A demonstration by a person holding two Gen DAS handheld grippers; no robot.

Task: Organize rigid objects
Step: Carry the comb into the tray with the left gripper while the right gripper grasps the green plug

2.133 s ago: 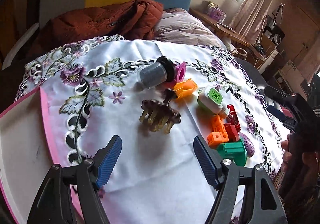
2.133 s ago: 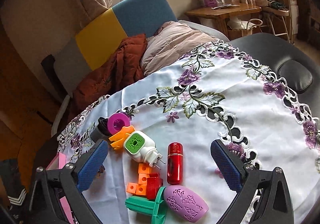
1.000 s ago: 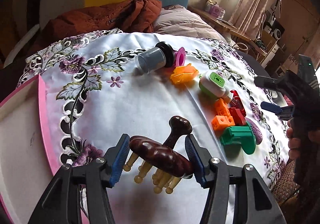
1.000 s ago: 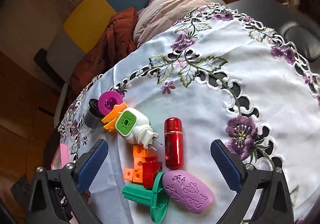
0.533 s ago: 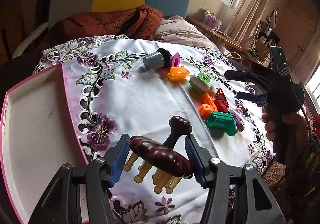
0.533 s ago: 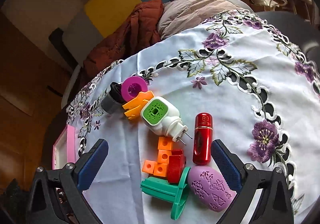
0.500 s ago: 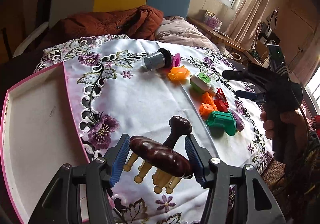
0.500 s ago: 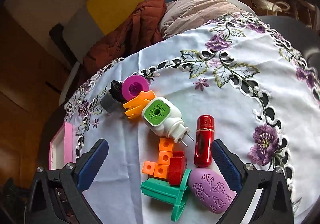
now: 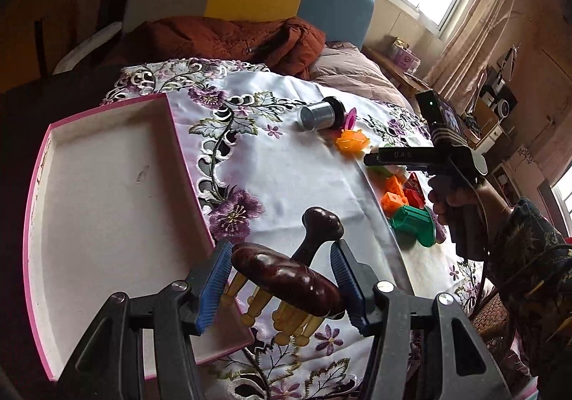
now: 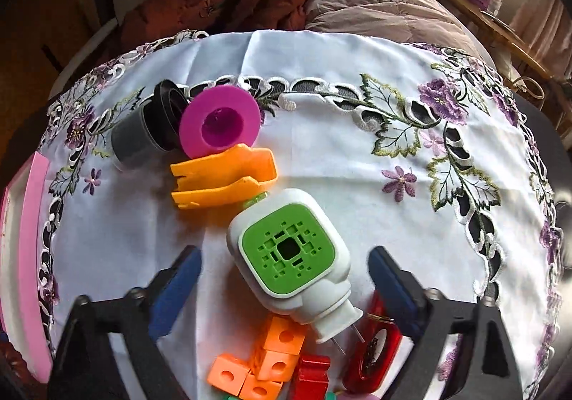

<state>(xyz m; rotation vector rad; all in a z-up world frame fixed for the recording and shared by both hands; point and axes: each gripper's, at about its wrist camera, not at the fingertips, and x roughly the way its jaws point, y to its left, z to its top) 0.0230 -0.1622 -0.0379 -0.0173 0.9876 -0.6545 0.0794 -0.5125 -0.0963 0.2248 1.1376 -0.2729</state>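
My left gripper (image 9: 282,287) is shut on a dark brown wooden massager (image 9: 286,278) with pale pegs, held above the cloth beside the near right corner of a pink-rimmed white tray (image 9: 107,192). In the right wrist view, my right gripper (image 10: 286,289) straddles a white plug-in device with a green face (image 10: 289,257). Its jaws are closing, and both blue pads still stand clear of the device. The device lies on the cloth, prongs toward me. A person's hand (image 9: 450,196) holds the right gripper over the toy pile.
Around the device lie an orange clip (image 10: 225,181), a magenta spool (image 10: 220,121), a grey cup (image 10: 143,135), orange blocks (image 10: 271,357), a red block (image 10: 311,378) and a red cylinder (image 10: 371,357). A green piece (image 9: 411,224) sits nearer. Jackets lie beyond the embroidered cloth.
The left gripper carried the massager toward the tray, which now fills more of its view. The right gripper rolled, dropped over the plug-in device, and its jaws narrowed.
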